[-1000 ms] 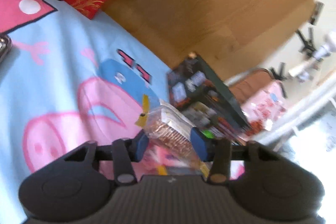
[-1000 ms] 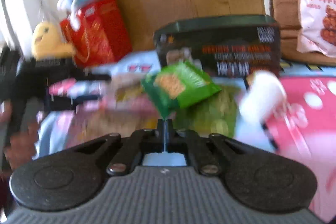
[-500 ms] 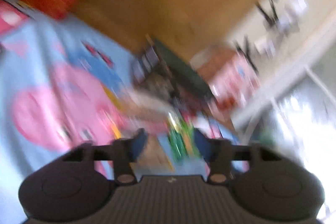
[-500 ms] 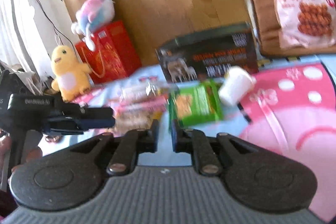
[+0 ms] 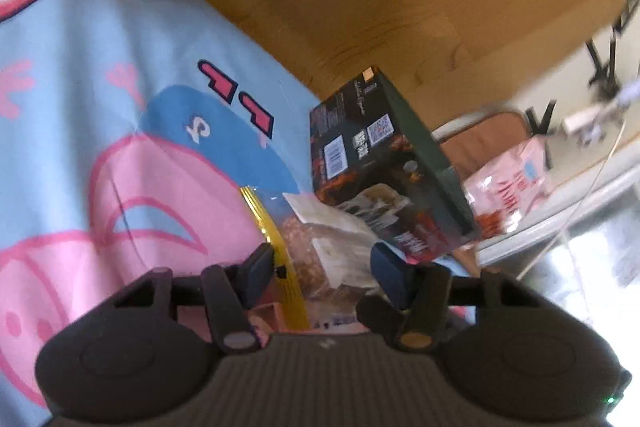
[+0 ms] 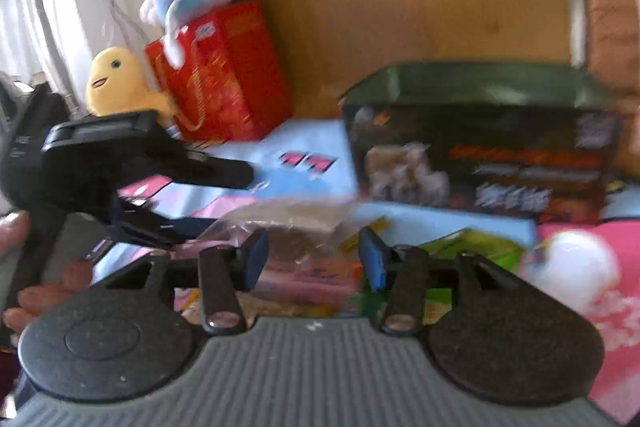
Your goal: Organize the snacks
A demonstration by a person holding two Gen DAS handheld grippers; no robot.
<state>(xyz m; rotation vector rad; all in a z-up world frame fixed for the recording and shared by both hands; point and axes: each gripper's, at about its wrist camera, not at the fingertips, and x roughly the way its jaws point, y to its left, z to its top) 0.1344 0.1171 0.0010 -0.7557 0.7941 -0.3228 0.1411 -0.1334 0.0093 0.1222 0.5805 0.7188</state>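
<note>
Green packet (image 6: 476, 247), released since earlier, lies right of the opening right gripper (image 6: 314, 257); left gripper (image 5: 326, 267) closing around clear snack bag (image 5: 320, 247).

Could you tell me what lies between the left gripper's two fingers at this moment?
In the left wrist view, a clear snack bag with a yellow edge lies between the closing fingers of the left gripper, in front of the dark box.

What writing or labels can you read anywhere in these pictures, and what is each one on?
Nothing reads clearly.
Dark box: barcode, QR code and white print, too small and blurred.
Pink snack bag: red characters, blurred.
Blanket: pink block shapes, not legible as letters.
Red gift bag: small label, unreadable.
</note>
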